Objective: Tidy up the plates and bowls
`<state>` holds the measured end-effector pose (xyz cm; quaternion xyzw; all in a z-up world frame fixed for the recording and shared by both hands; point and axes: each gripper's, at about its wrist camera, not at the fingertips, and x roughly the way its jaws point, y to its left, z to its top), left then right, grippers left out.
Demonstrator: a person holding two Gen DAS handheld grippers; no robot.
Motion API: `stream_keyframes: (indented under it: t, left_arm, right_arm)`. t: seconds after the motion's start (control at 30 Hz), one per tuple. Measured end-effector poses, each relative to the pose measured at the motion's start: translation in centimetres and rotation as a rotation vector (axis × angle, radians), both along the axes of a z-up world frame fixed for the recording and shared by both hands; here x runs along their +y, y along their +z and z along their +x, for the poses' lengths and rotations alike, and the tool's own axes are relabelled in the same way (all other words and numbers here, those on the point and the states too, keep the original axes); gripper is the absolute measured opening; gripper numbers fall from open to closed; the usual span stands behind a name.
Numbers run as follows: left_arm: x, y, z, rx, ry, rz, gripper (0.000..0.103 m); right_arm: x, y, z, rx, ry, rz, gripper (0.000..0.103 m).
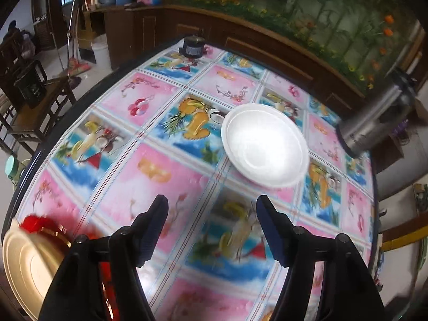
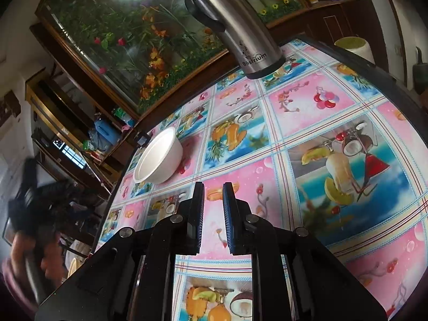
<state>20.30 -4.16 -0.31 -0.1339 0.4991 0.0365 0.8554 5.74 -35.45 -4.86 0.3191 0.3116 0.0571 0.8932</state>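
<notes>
Left wrist: left gripper [image 1: 211, 208] wide open, empty, w/ white bowl [image 1: 264, 144] mid-tabletop. Right gripper [image 2: 213, 200] narrowly open, empty; steel flask [image 2: 235, 24] at far edge.

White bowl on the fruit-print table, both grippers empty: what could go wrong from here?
1. The white bowl sits close to the table edge; a clumsy pinch by the left gripper could push it off.
2. The steel flask stands tall beyond the bowl; a wide reach might tip it.
3. The right gripper has its fingers nearly together, probably too narrow for the bowl rim without opening.
</notes>
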Motion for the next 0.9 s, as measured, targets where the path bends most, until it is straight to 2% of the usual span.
stream_keyframes:
  t: [0.23,0.33,0.6,0.9]
  left_arm:
    - [0.1,-0.7,4.8,0.023,0.049,0.011,0.068]
    - [-0.1,-1.6,6.6,0.066,0.052,0.027,0.069]
    - [0.4,-3.6,7.8,0.110,0.109,-0.059,0.069]
    - [-1.1,-5.5,9.0,0.135,0.076,-0.063,0.066]
  right_arm:
    - [0.4,-0.3,-0.3,-0.009,0.034,0.043,0.013]
    - [0.7,-0.3,-0.2,-0.008,0.049,0.045,0.013]
    - [1.1,-0.3,-0.1,-0.008,0.065,0.041,0.013]
    - [1.1,-0.4,0.1,0.001,0.059,0.038,0.013]
